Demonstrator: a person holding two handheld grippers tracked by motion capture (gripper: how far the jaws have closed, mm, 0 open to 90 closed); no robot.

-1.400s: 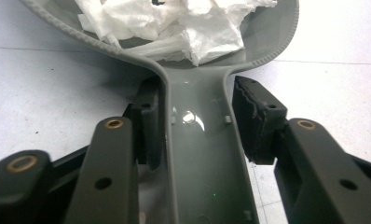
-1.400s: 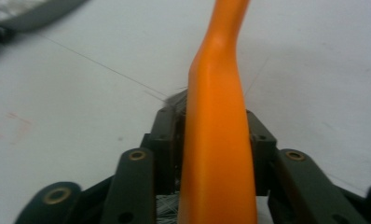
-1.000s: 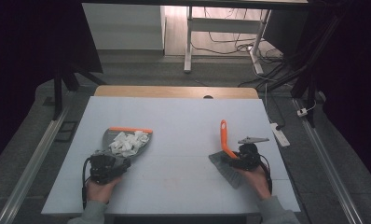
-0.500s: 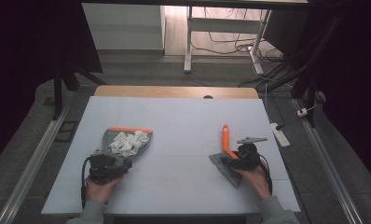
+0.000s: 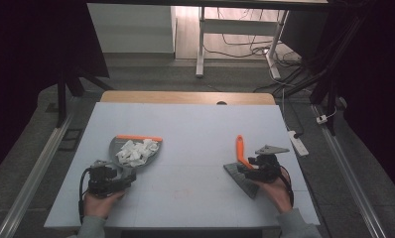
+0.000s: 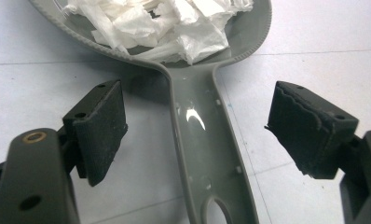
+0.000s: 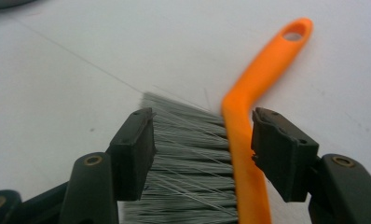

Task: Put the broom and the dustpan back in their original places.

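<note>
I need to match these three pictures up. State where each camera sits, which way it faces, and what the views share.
High view: above the person's side, looking forward and down on the table; forearms and both hands enter from the bottom.
Left gripper view: rides the left gripper, looking along open jaws astride the dustpan handle.
Right gripper view: rides the right gripper, jaws either side of the brush.
Shared: dustpan and brush also appear from above.

In my left gripper view the dustpan (image 6: 207, 140) is cut off at top and bottom, so I can't see its front lip or the end of its handle, and the paper scraps (image 6: 160, 23) run past the top edge. In my right gripper view the brush (image 7: 230, 172) leaves the bottom edge, its bristle base hidden, and the orange handle tip is blurred.
</note>
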